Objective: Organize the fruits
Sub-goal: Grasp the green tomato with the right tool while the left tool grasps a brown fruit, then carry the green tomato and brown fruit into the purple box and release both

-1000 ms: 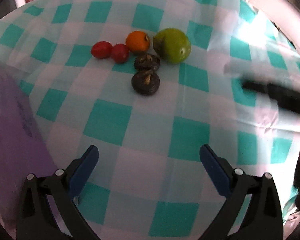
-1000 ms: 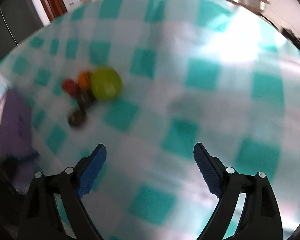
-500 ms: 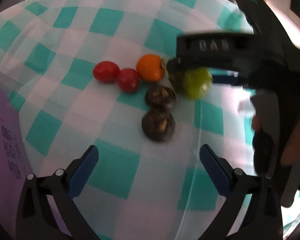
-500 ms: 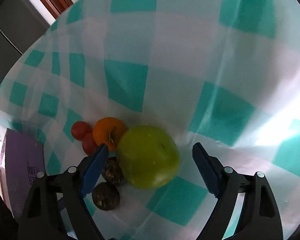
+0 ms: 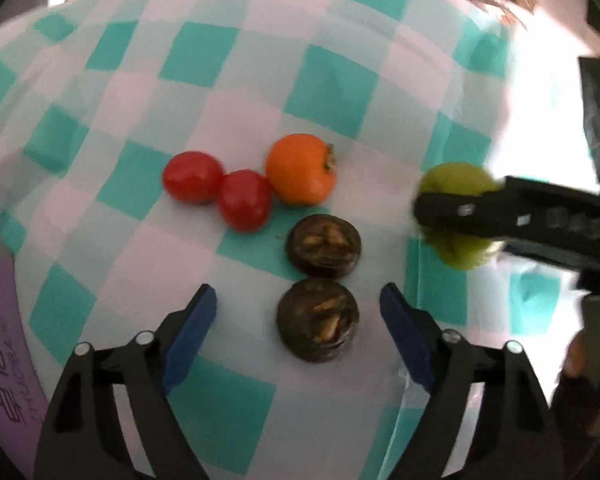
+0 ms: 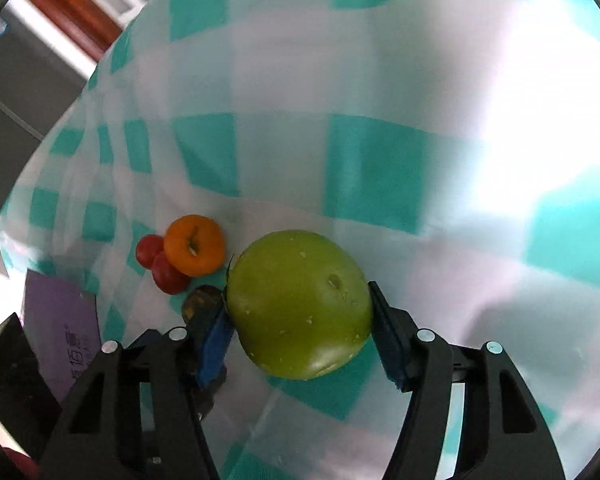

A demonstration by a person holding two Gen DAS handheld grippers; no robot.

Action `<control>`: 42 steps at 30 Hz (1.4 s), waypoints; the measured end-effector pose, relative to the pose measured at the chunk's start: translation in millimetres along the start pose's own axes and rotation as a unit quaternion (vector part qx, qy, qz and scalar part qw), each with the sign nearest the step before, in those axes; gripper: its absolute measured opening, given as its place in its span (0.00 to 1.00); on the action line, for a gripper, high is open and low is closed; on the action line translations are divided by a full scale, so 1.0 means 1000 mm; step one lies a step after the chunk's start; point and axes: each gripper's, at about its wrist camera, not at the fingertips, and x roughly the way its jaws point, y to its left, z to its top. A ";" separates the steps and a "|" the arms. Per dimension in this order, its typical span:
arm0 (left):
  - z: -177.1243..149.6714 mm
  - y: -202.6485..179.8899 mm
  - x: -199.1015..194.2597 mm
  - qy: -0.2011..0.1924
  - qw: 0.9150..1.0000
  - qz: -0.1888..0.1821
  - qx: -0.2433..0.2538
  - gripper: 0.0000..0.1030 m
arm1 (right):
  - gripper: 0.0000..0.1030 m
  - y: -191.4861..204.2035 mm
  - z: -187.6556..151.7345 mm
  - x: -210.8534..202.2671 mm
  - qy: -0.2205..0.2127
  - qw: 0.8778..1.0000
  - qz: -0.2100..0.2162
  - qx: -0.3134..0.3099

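My right gripper [image 6: 300,340] is shut on the green apple [image 6: 300,306], its blue pads pressing both sides; in the left wrist view the apple [image 5: 456,184] shows behind the right gripper's black finger. My left gripper [image 5: 298,330] is open, its jaws either side of the near dark brown fruit [image 5: 318,320]. A second dark brown fruit [image 5: 323,245] lies just beyond. Two red tomatoes [image 5: 192,176] [image 5: 245,200] and an orange fruit [image 5: 300,169] sit in a row behind them; the orange fruit also shows in the right wrist view [image 6: 194,245].
Everything lies on a teal and white checked tablecloth [image 5: 332,84]. A purple box [image 5: 0,340] with printed characters sits at the left edge, also in the right wrist view [image 6: 64,328]. A doorway and cabinets lie beyond the table's far edge.
My right gripper closed on the green apple and shifted it right, away from the orange fruit. My left gripper moved forward so the near dark fruit sits between its open jaws.
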 end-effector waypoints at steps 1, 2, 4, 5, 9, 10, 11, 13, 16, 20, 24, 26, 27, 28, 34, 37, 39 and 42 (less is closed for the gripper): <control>-0.001 -0.004 0.001 -0.002 1.000 0.009 0.015 0.70 | 0.60 -0.004 -0.004 -0.005 -0.003 1.000 -0.003 0.007; -0.001 -0.007 0.001 -0.005 0.999 0.019 0.026 0.65 | 0.60 -0.007 -0.008 -0.010 -0.006 1.000 -0.006 0.010; -0.004 -0.013 0.000 -0.014 0.998 0.027 0.054 0.39 | 0.60 -0.013 -0.017 -0.023 -0.012 1.000 -0.011 0.013; -0.004 -0.016 0.000 -0.013 0.997 0.028 0.066 0.39 | 0.60 -0.015 -0.023 -0.030 -0.014 1.000 -0.012 0.015; -0.006 -0.024 -0.003 0.004 0.996 0.032 0.083 0.39 | 0.60 -0.017 -0.055 -0.050 -0.013 1.000 -0.021 0.015; -0.009 -0.024 -0.007 0.009 0.996 0.030 0.082 0.39 | 0.60 -0.016 -0.064 -0.054 -0.010 1.000 -0.023 0.012; -0.015 -0.026 -0.011 0.014 0.996 0.027 0.081 0.39 | 0.60 -0.013 -0.074 -0.058 -0.007 1.000 -0.025 0.006; -0.030 -0.032 -0.024 0.026 0.995 0.027 0.091 0.39 | 0.60 -0.007 -0.100 -0.070 0.002 0.999 -0.029 -0.014; -0.059 -0.042 -0.049 0.049 0.994 0.024 0.093 0.39 | 0.60 0.000 -0.141 -0.083 0.025 0.998 -0.027 -0.044; -0.113 -0.052 -0.083 0.085 0.993 0.024 0.080 0.39 | 0.60 0.000 -0.196 -0.103 0.052 0.996 -0.015 -0.077; -0.158 -0.062 -0.111 0.106 0.992 0.011 0.068 0.39 | 0.60 -0.005 -0.234 -0.129 0.063 0.992 -0.004 -0.105; -0.166 -0.075 -0.131 0.102 0.993 0.009 0.065 0.39 | 0.60 -0.008 -0.247 -0.142 0.064 0.991 0.000 -0.117; -0.173 -0.087 -0.143 0.095 0.993 0.010 0.064 0.39 | 0.60 -0.010 -0.251 -0.149 0.063 0.991 0.000 -0.121; -0.174 -0.090 -0.148 0.091 0.994 0.010 0.064 0.39 | 0.60 -0.013 -0.256 -0.157 0.060 0.990 0.000 -0.126; -0.175 -0.117 -0.185 0.059 0.996 0.016 0.069 0.39 | 0.60 -0.023 -0.275 -0.200 0.038 0.989 0.008 -0.143; -0.178 -0.125 -0.204 0.047 0.996 0.022 0.074 0.39 | 0.60 -0.026 -0.283 -0.215 0.029 0.989 0.012 -0.146; -0.181 -0.130 -0.217 0.040 0.996 0.026 0.080 0.39 | 0.60 -0.027 -0.288 -0.222 0.022 0.989 0.017 -0.144; -0.185 -0.135 -0.235 0.028 0.995 0.033 0.094 0.39 | 0.60 -0.026 -0.291 -0.228 0.013 0.990 0.024 -0.140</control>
